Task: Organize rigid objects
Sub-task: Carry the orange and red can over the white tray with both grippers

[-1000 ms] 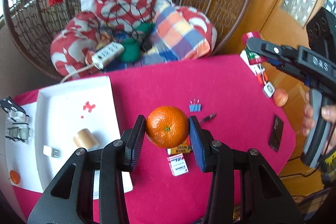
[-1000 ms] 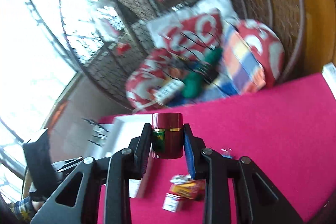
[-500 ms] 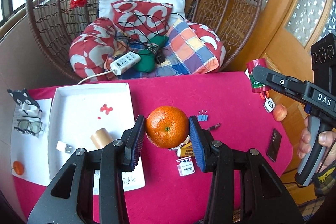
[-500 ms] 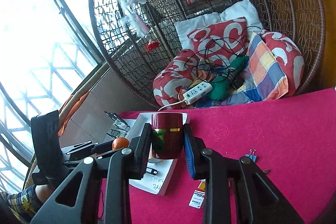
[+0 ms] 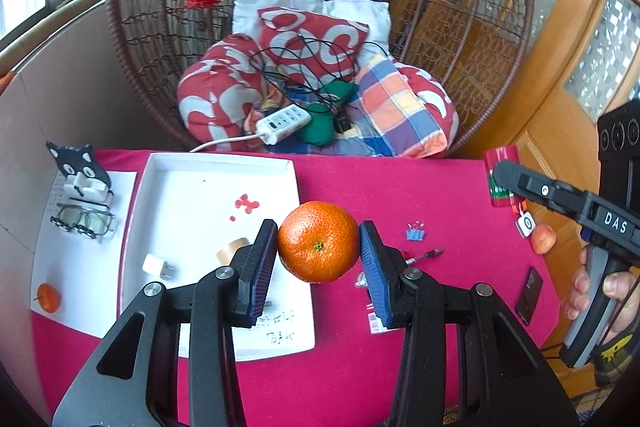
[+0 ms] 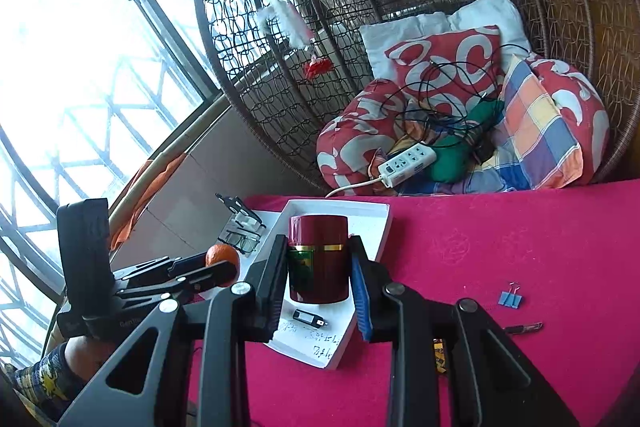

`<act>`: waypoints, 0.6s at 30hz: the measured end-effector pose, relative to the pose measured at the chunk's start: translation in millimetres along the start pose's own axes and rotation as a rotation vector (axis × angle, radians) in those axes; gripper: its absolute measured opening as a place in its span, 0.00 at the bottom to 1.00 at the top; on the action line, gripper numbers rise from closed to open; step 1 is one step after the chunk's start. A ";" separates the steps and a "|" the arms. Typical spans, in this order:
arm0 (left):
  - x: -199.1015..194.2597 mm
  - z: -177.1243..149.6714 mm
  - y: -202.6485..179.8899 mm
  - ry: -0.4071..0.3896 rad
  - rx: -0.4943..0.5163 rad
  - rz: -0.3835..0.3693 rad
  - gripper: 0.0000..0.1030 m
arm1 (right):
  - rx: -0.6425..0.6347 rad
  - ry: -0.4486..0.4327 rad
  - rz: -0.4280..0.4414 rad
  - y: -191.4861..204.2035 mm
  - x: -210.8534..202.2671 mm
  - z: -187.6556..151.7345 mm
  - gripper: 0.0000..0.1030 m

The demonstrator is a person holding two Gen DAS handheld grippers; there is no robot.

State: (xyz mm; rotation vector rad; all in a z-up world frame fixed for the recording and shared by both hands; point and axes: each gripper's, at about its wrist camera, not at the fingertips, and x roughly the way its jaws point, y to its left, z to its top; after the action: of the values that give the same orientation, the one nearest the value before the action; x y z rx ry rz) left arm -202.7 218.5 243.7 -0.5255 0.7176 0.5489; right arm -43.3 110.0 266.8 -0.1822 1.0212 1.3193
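So my left gripper [image 5: 319, 251] is clamped on the orange [image 5: 318, 241], held above the white tray [image 5: 208, 167]'s edge, and my right gripper [image 6: 319, 269] is squeezing the red canister [image 6: 318, 257] over the pink table [image 6: 500, 239]

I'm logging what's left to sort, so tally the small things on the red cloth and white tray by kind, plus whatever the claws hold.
Oranges: 2, one in the left claw, one on paper
Apple: 1
Red canister in the right claw: 1
Binder clip: 1
Pen: 1
Phone: 1
Glasses: 1
Charger plug: 1
Total: 9
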 end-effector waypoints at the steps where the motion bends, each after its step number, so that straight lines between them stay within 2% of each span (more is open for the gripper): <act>1: -1.6 -0.1 3.9 -0.004 -0.005 0.001 0.40 | 0.002 0.004 0.000 0.8 1.8 -0.3 0.28; 11: -5.3 -3.1 38.4 -0.009 -0.051 0.011 0.40 | -0.011 0.036 -0.002 16.5 17.4 -2.6 0.28; 18: -0.3 3.6 68.9 -0.016 -0.081 0.040 0.40 | 0.030 0.067 -0.001 12.4 31.9 -2.7 0.28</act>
State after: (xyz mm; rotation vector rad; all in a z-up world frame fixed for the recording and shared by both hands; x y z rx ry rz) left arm -244.4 271.4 228.6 -0.5820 0.6940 0.6205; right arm -58.3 134.6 248.1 -0.2053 1.0974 1.3034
